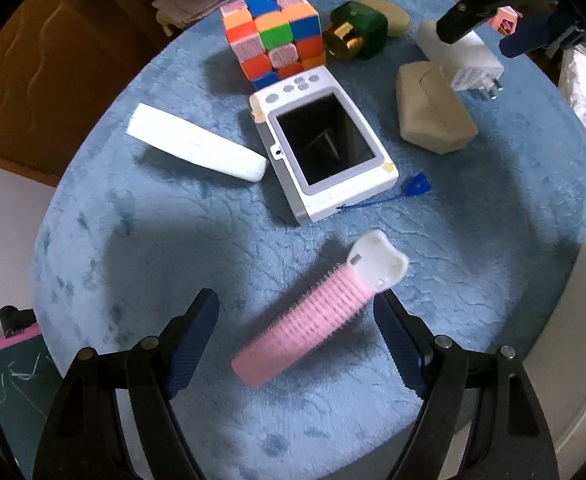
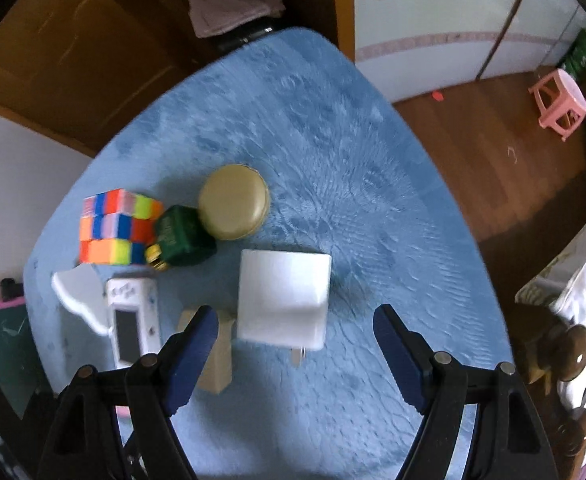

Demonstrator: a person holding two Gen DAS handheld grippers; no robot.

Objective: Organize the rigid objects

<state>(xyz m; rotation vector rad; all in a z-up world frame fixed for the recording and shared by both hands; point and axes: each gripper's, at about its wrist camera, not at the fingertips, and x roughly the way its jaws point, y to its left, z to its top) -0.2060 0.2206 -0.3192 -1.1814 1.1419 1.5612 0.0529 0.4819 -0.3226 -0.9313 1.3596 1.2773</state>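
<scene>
Left wrist view: left hand-held gripper [image 1: 297, 344] spread, empty; pink hair roller [image 1: 313, 320] lies loose on the blue-covered counter [image 1: 133, 240] between its fingers, untouched. Beyond it: white handheld device [image 1: 325, 152], white remote [image 1: 193, 144], colour cube [image 1: 273, 36], green bottle [image 1: 357, 32], beige block [image 1: 433, 116].

Right wrist view: right hand-held gripper [image 2: 295, 344] spread, empty; white plug adapter [image 2: 283, 300] just ahead between its fingers, contact unclear through blur. Round beige case [image 2: 233, 200] beyond.

Progress: apparently nothing gathered; all items still scattered.

floor [image 2: 473, 152]: brown wood | pink stool [image 2: 561, 106] | wooden cabinet [image 2: 73, 60]
</scene>
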